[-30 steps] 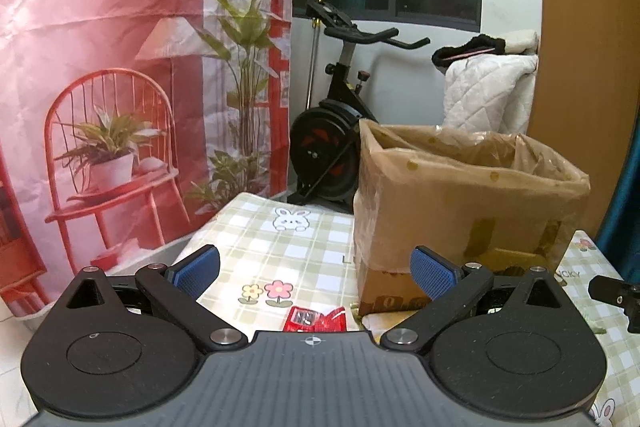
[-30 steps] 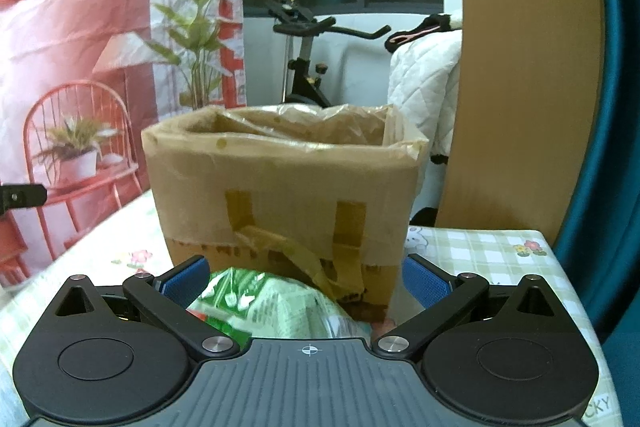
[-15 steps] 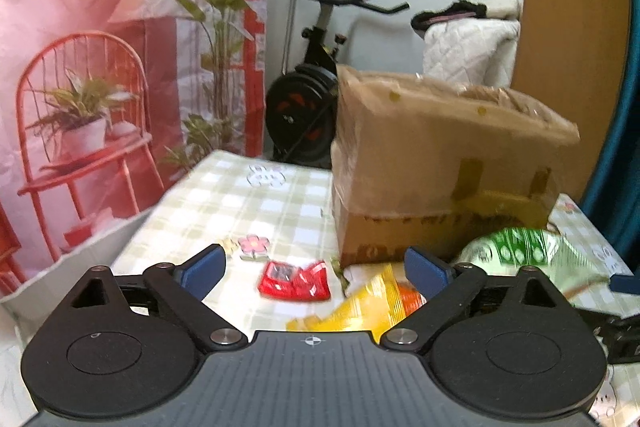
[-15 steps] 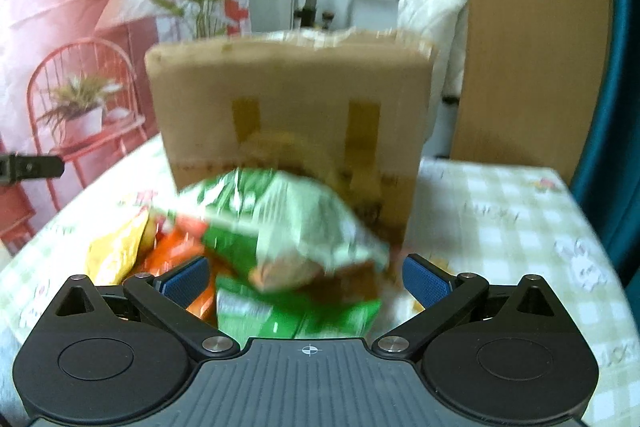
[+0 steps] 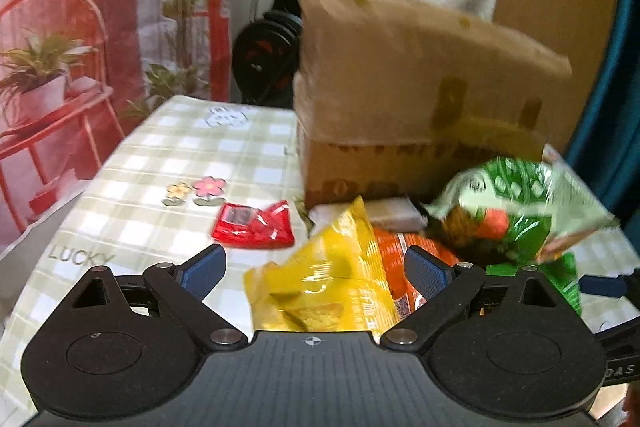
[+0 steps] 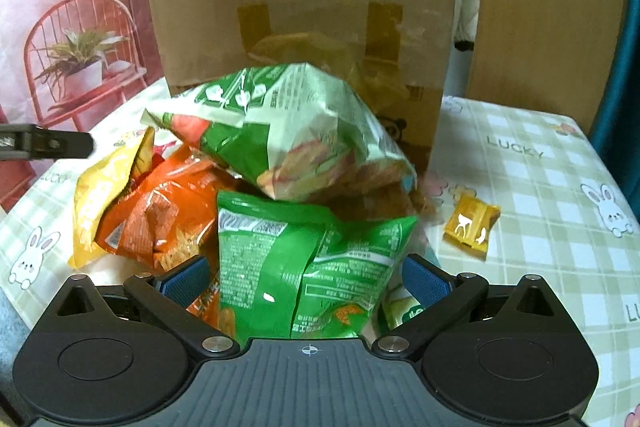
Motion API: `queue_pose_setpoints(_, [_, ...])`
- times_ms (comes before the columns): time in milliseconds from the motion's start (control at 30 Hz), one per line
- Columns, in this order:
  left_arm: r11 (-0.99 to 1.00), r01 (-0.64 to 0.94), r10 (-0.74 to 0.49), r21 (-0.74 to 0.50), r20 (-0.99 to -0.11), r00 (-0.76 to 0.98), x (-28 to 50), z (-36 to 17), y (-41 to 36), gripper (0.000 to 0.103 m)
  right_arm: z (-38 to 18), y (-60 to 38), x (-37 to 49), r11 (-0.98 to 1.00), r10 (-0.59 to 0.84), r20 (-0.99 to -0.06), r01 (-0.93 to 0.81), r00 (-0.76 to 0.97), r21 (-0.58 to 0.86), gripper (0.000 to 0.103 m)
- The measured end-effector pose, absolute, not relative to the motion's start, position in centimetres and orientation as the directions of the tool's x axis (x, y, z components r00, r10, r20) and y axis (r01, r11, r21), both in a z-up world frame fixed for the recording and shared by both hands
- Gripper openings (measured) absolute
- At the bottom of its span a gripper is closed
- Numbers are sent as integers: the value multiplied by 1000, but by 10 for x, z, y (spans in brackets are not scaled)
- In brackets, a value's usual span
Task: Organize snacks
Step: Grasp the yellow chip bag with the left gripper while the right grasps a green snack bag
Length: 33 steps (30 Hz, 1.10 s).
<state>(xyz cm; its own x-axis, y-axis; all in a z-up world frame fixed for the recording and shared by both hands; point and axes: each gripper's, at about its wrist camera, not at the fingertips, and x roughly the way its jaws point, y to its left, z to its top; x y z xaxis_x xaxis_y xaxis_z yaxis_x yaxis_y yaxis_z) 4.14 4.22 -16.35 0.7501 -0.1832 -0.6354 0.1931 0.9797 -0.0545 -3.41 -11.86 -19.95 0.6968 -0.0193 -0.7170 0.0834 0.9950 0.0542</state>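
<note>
Barely begun, by the look of it: nothing seen going into the tall taped brown cardboard box at the far side of the checked-cloth desk.

Piled just near of the box: crinkly yellow snack bag, orange chip bag, pale green-and-white bag on top, darker green bag nearest. Flat red packet left, small amber sachet right, both apart.

Left gripper fingers spread, empty, above the yellow bag. Right gripper fingers open astride the darker green bag, contact unclear.

"LUCKY" printed on the cloth; bag print too small to read.
</note>
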Motion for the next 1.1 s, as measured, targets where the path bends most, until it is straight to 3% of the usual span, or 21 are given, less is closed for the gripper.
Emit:
queue_pose_setpoints(567, [995,101,-62,8,-744,665,63,-209,46,97,-216,-128,-31,988,31,-743,95,668,126,94])
queue_pose_setpoints(633, [995,99,-59,10,-743,667,63,-209,50,95,-218,-129,-31,987,38,-741,92,670,135,94])
queue_pose_setpoints(733, [995,95,-62,4,-723,688,58,-204,57,80,-217,-129,-30,987,46,-740,85,671,138,90])
queue_pose_setpoints(1100, [997,73,-70,-23,-649,757,33,-173,67,79,-212,-130,-37,985,62,-735,76,675,153,83])
